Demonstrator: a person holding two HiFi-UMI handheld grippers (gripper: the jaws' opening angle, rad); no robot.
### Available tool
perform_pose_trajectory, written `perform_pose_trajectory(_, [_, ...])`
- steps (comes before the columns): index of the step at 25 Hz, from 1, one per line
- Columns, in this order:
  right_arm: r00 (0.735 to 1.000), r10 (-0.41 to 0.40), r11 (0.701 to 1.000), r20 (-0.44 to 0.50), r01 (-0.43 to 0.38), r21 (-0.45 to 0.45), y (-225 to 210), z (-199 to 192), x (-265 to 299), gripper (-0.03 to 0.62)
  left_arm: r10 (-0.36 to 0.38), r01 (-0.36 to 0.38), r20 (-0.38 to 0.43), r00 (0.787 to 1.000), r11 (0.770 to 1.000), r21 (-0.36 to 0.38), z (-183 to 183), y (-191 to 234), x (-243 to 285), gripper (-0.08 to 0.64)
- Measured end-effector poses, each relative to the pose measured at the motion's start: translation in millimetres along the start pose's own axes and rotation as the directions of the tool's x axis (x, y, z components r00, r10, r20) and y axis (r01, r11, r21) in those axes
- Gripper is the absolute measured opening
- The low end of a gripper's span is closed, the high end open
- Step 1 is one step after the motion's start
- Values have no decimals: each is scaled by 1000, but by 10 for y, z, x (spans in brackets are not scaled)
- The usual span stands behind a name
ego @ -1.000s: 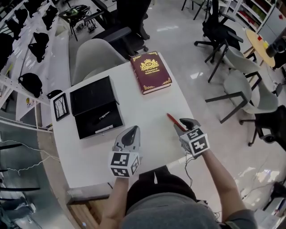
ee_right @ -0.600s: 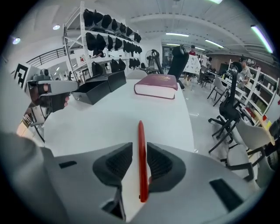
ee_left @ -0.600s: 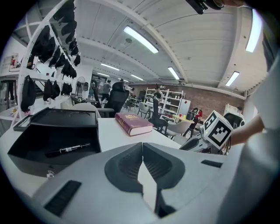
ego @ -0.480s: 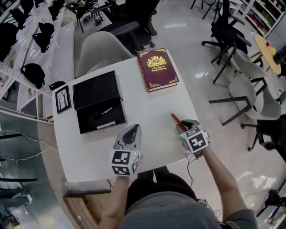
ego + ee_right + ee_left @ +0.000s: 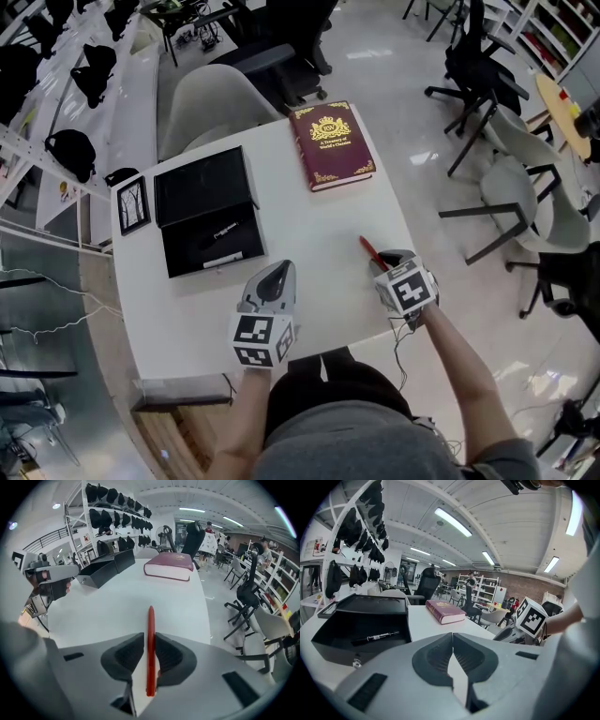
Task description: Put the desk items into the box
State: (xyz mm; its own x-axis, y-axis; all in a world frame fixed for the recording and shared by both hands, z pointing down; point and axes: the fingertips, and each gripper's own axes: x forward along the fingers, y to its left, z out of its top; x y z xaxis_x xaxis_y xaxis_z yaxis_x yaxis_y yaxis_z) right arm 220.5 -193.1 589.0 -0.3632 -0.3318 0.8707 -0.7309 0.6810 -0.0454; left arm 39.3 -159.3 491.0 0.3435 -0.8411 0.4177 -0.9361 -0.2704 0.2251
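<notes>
In the head view the person's head hides the near edge of the white table (image 5: 309,225). The open black box (image 5: 187,258) sits at its left. The left gripper (image 5: 277,272) hovers with its jaws together on nothing. The right gripper (image 5: 382,265) covers most of the red pen (image 5: 366,248). Its own view shows jaws that have just been closing, clamped on the pen.

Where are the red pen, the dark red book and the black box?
red pen (image 5: 150,620): right gripper view, upper part of its barrel.
dark red book (image 5: 331,145): head view, middle of its cover.
black box (image 5: 199,186): head view, its open lid.
</notes>
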Motion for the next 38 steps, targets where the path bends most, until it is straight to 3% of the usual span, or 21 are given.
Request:
perform_pose_trajectory(12, [999,6,1000,32,-6,12,-16,38,-6,54,28,-28,17,999,1000,13,45,-11,-129,7])
perform_pose_trajectory(20, [989,50,997,139,-58,52,117,229,-251,54,68,-69,41,997,997,28,119,2,-227,6])
perform_pose_trajectory(25, [969,102,992,226,-117,54,280,450,-440,54,114,-116,58,992,993,29,157,74,-336,8])
perform_pose_trajectory(38, [895,238,971,378,-223,-83,755,1115,-854,54,238,-240,103,966,971,11,216,279,-635,8])
